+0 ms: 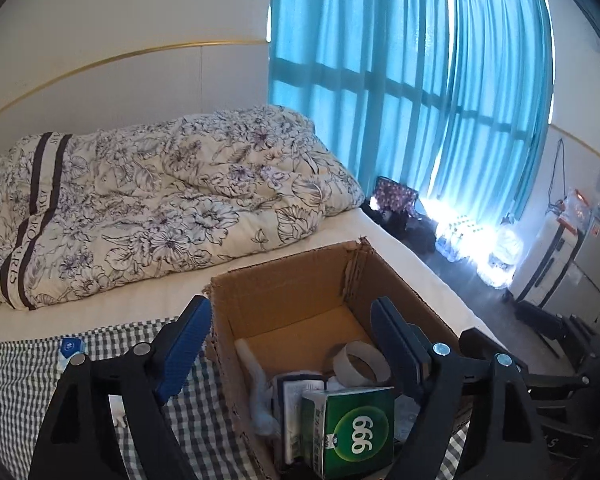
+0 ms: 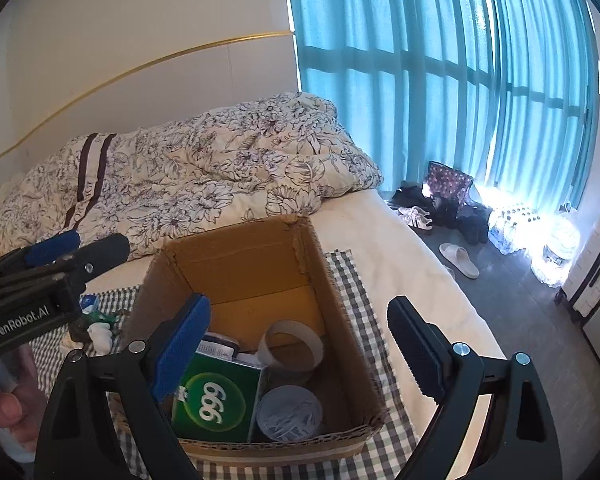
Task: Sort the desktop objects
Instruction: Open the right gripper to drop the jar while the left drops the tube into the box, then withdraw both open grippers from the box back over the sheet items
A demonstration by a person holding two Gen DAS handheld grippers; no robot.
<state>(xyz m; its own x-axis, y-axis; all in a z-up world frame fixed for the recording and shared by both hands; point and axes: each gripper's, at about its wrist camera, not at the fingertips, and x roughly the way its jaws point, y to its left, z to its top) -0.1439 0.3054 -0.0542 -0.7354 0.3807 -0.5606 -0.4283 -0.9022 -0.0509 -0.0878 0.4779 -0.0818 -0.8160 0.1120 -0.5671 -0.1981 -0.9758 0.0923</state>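
Currently catalogued: cardboard box (image 2: 260,276) on a checked cloth (image 2: 364,292) on the bed, holding a green carton (image 2: 216,400), a tape roll (image 2: 294,344) and a tub of clips (image 2: 290,418). Right gripper (image 2: 300,354) is held spread and empty above the box. Left gripper (image 1: 296,350) is likewise spread, empty, straddling the box's left wall. Small items (image 2: 100,328) left of the box are judged next; a low, square approach is advised.

Floral quilt (image 1: 148,208) on bed; teal curtains (image 1: 400,80); slippers (image 2: 460,258) on floor.
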